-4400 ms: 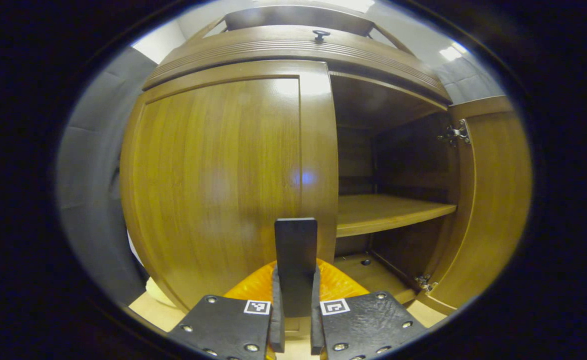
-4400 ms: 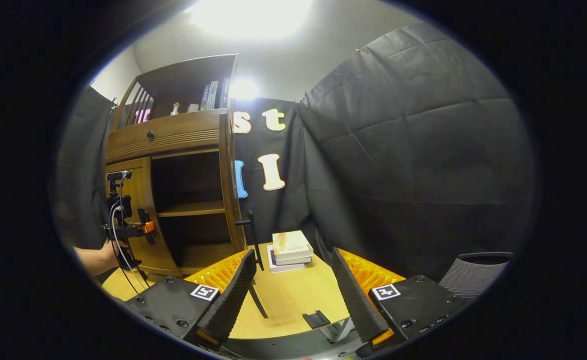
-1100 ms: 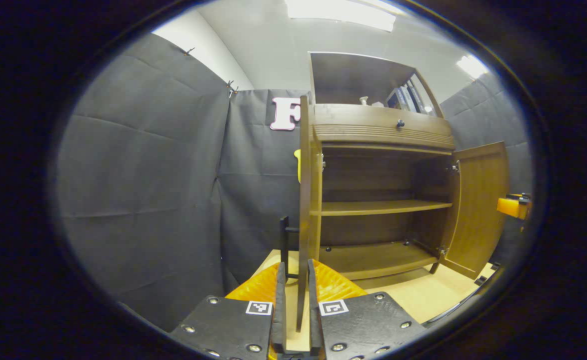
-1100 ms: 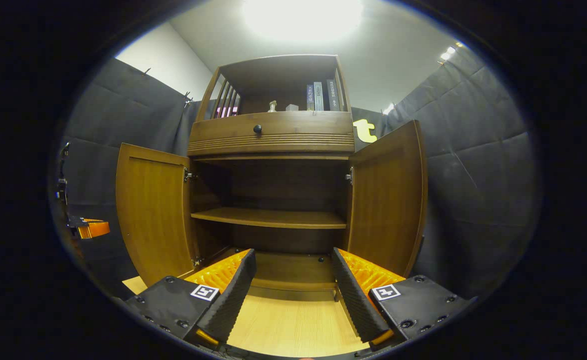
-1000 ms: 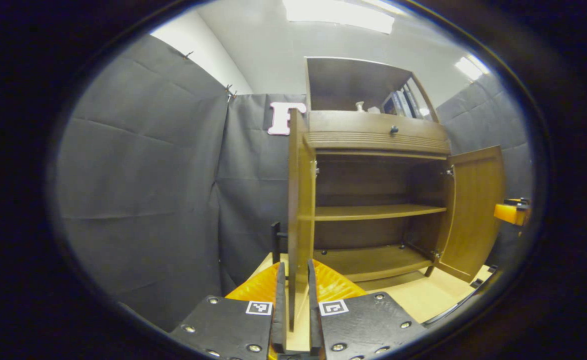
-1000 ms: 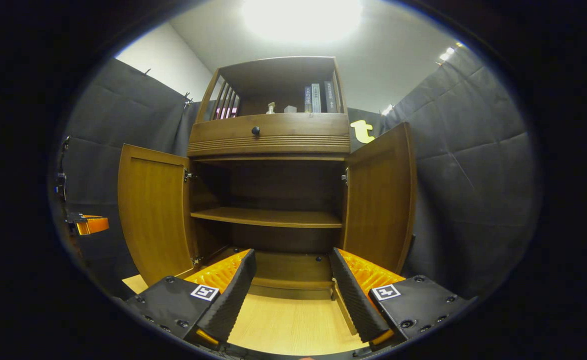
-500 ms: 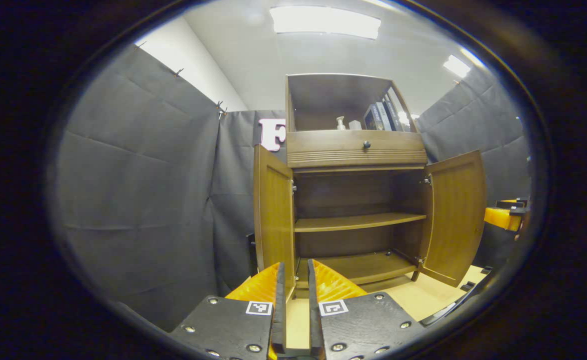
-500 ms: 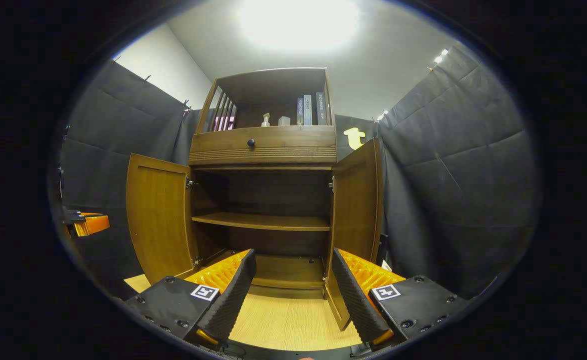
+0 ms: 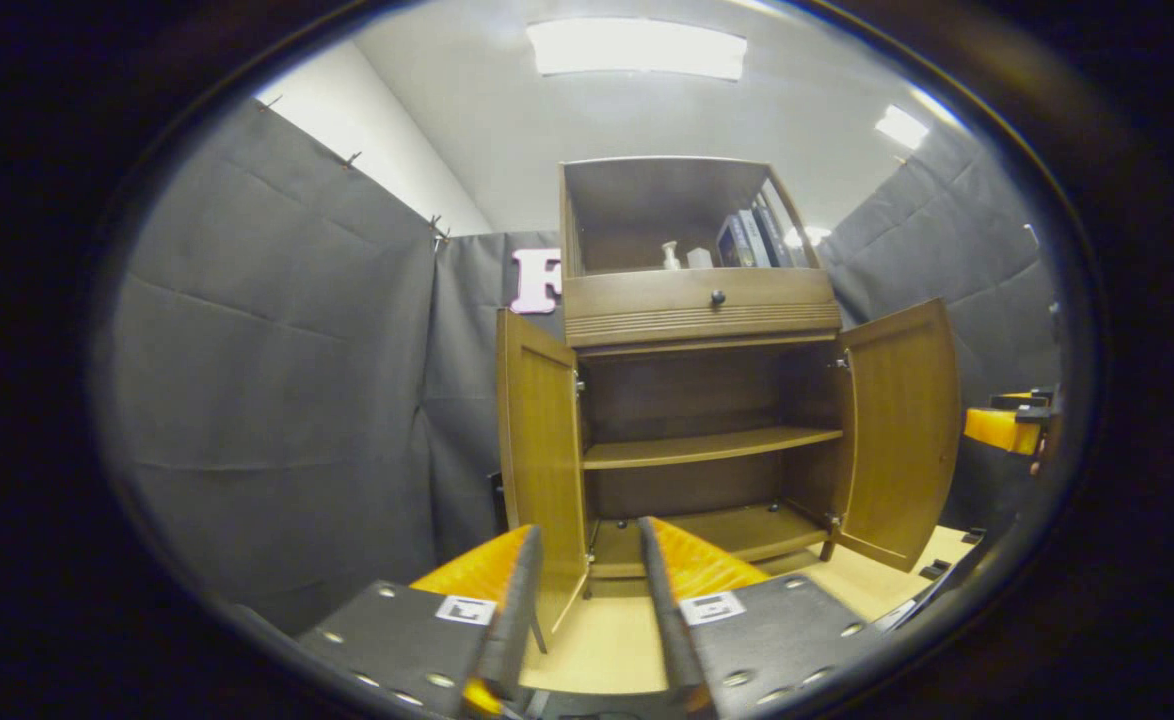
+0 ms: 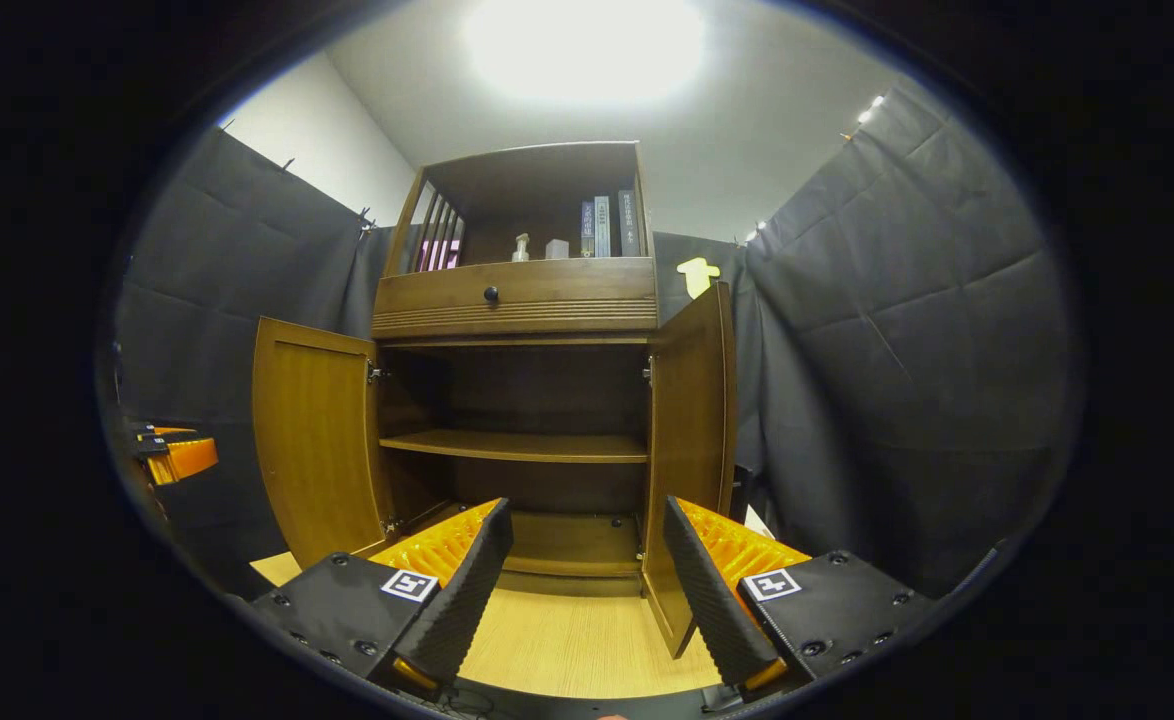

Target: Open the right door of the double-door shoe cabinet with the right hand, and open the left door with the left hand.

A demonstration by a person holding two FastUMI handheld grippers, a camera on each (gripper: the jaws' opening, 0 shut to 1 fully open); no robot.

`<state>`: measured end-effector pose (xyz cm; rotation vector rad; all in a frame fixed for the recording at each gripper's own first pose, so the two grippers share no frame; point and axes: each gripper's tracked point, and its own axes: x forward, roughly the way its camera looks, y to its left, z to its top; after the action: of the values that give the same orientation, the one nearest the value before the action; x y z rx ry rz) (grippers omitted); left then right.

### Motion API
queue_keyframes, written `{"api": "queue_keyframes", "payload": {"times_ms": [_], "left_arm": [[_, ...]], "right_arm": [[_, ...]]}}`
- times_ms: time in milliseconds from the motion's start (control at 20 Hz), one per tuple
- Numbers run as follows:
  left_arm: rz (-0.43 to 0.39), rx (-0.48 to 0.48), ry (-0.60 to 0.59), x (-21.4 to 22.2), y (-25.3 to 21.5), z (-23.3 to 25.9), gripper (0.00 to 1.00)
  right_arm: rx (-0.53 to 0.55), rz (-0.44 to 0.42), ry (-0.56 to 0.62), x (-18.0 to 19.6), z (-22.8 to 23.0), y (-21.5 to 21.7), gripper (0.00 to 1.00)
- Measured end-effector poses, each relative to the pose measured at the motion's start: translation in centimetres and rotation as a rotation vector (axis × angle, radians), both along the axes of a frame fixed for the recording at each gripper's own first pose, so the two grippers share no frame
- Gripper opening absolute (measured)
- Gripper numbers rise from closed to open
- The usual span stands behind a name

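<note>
Books and bottle on top shelf

No text, brand or number can be read here. The books on the cabinet's top shelf carry spine lettering too small to make out, and the square black-and-white markers on each tool are coded patterns, not words.
</note>
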<state>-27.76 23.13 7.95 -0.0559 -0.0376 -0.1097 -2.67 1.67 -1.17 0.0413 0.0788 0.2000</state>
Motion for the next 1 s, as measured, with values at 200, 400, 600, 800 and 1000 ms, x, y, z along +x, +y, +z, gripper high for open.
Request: {"api": "queue_keyframes", "payload": {"times_ms": [200,400,600,800,1000], "left_arm": [[0.018,0.002,-0.001,0.2,0.6,0.0,0.85],[0.0,-0.013,0.0,-0.1,0.2,0.0,0.92],[0.008,0.009,-0.007,0.1,0.3,0.3,0.92],[0.003,-0.001,-0.016,-0.1,0.2,0.6,0.92],[0.031,0.013,-0.037,0.0,0.8,1.1,0.92]], "right_arm": [[0.009,-0.009,0.004,0.1,0.0,-0.2,0.93],[0.008,-0.018,-0.001,0.1,0.2,-0.2,0.95],[0.005,-0.024,-0.001,0.2,0.2,-0.4,0.95],[0.008,-0.028,0.003,0.3,0.1,-0.4,0.95],[0.006,-0.027,0.007,0.4,0.0,-0.5,0.92]]}}
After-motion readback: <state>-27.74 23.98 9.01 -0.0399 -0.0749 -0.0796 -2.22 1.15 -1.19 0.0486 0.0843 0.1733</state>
